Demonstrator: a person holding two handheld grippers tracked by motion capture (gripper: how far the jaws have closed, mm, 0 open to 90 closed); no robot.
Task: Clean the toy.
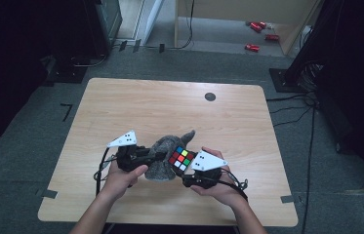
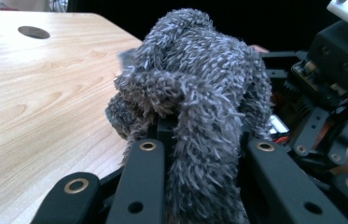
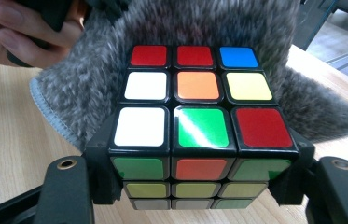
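grey fuzzy cloth sits bunched near the front middle of the wooden table, right between the two hand-held tools. high view: left gripper comes in from the left and meets the cloth, right gripper comes in from the right with a scrambled puzzle cube at its tip. cube and cloth are touching, cube pressed against the right side of the bundle. my read is the cloth is bunched so it makes a pad for wiping the cube, one tool per item so each can be worked against the other. small round hole in the table at the far side, well apart. red things on the floor beyond, too small to tell.

left gripper view: cloth piles up over the black jaws and hangs down between them. jaws are pressed together on a fold of it, pinching it firmly, rest of the cloth flops forward as a soft lump. other tool sits dark at the right edge, just behind the cloth.

right gripper view: cube sits between the two jaws, one pad on each side wall, pinched at its lower half so the top face stays free. jaws stand about cube-wide, not slack. top face mixes red, blue, white, orange, yellow, green. cloth lies directly behind and touches the cube's far edge. fingers of the other hand show top left.
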